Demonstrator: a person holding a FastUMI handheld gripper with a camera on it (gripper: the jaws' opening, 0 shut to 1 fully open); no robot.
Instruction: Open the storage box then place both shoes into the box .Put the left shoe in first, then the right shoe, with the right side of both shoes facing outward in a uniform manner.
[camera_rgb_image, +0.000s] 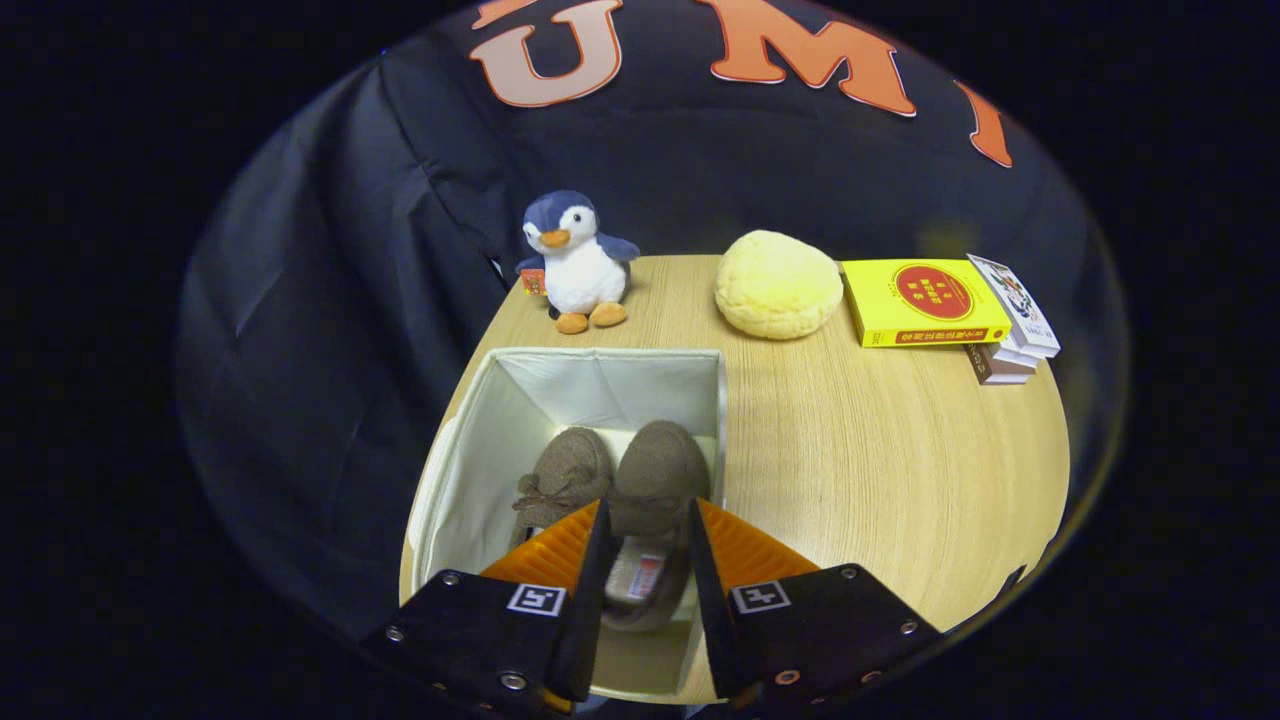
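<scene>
An open white fabric storage box stands on the wooden table, just ahead of my fingers. Two brown shoes lie inside it, toes pointing away from me. The left one has a small bow and rests against the box's left side. The right one sits beside it, with its heel and insole between my fingers. My gripper reaches down into the box and is shut on this shoe, one finger pressing each side.
A plush penguin stands beyond the box at the table's far edge. A round yellow cushion lies to its right, then a yellow book on a small stack of books. Bare tabletop lies right of the box.
</scene>
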